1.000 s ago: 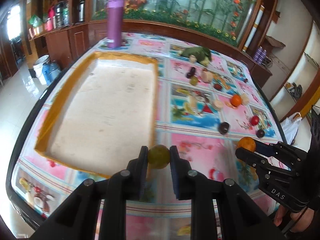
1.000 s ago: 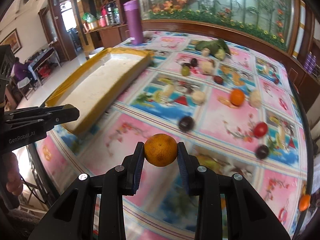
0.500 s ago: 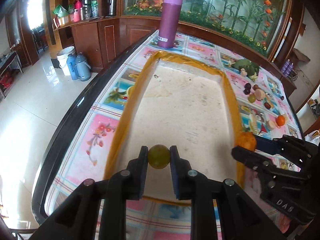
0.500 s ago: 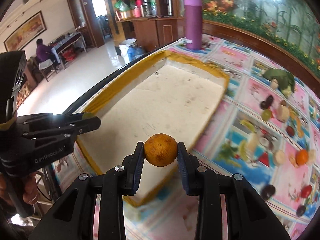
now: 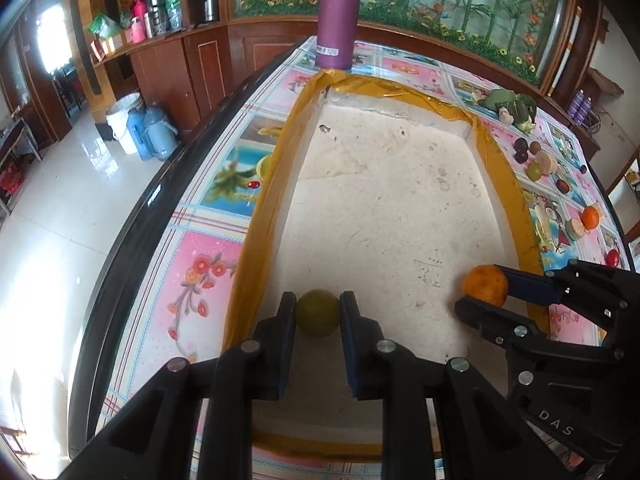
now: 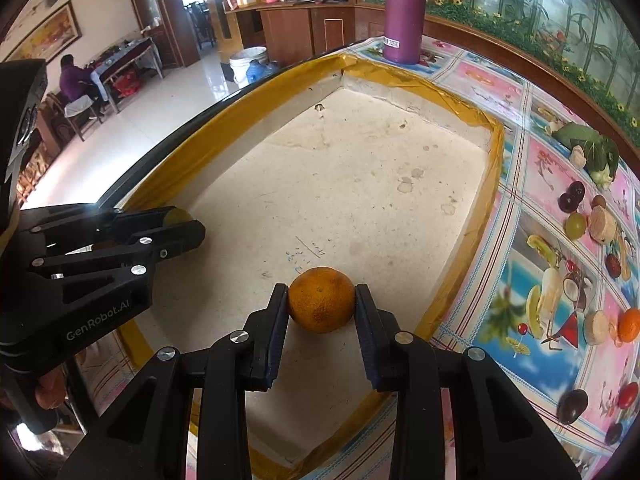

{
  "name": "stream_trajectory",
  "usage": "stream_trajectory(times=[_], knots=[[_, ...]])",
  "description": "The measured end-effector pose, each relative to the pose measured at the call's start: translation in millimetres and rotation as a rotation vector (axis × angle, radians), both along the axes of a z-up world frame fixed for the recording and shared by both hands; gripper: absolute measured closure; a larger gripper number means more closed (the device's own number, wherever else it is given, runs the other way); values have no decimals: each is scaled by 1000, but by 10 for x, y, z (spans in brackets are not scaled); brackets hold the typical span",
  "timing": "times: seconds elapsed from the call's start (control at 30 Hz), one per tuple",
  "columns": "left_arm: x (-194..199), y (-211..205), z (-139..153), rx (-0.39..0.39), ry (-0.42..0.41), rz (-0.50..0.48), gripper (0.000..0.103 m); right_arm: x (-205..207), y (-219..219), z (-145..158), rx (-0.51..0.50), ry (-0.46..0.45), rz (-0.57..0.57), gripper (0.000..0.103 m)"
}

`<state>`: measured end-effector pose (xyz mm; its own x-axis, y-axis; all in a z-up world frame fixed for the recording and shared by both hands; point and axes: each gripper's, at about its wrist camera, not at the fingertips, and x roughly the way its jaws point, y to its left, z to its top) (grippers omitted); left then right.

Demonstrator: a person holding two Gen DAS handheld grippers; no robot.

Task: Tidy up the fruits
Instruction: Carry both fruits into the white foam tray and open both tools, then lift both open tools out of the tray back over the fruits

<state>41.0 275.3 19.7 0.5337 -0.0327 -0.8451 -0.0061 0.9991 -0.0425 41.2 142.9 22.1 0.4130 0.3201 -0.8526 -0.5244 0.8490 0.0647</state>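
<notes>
My left gripper (image 5: 318, 314) is shut on a green round fruit (image 5: 317, 312) and holds it low over the near left part of the yellow-rimmed white tray (image 5: 272, 184). My right gripper (image 6: 322, 300) is shut on an orange (image 6: 322, 299) over the tray's near right part (image 6: 494, 152). In the left wrist view the orange (image 5: 485, 285) and the right gripper (image 5: 486, 292) show at the right. In the right wrist view the left gripper (image 6: 180, 224) shows at the left with the green fruit (image 6: 176, 215). The tray floor holds nothing else.
A purple flask (image 5: 339, 12) stands just beyond the tray's far end. Several loose fruits lie on the patterned tablecloth right of the tray, among them a green grape (image 6: 576, 225), an orange (image 6: 630, 324) and a dark plum (image 6: 572, 406). The table's black edge (image 5: 132, 232) runs along the left.
Both grippers have moved forward and down over the tray, each still holding its fruit. The right gripper, earlier over the tray's near rim, is now well inside it.
</notes>
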Motion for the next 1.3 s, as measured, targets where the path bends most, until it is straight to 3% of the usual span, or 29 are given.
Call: stream_trajectory(times=[0.2, 0.47, 0.5, 0.6, 0.7, 0.83, 1.0, 1.13, 1.27, 1.3], knots=[[-25, -34, 1, 45, 1, -15, 77, -56, 58, 0, -29, -24, 13, 64], [-282, -60, 127, 85, -48, -23, 60, -195, -45, 105, -24, -55, 22, 64], [-326, -65, 145, 100, -57, -15, 50, -217, -69, 131, -15, -57, 20, 64], [-446, -80, 208, 98, -80, -7, 44, -310, -169, 221, 14, -67, 12, 63], [-540, -121, 287, 114, -110, 6, 30, -411, -309, 293, 36, -79, -5, 59], [-612, -215, 377, 102, -137, 12, 28, -525, -566, 350, 69, -80, -52, 57], [-615, -481, 429, 78, -138, -20, 27, -642, -899, 395, 74, -91, -112, 54], [-642, -827, 428, 66, -132, -79, 19, -770, -1236, 401, 71, -96, -171, 51], [-650, -1231, 393, 58, -108, -159, 17, -896, -1612, 408, 60, -111, -247, 43], [-647, -1329, 383, 56, -100, -179, 16, -926, -1711, 407, 53, -117, -270, 37]])
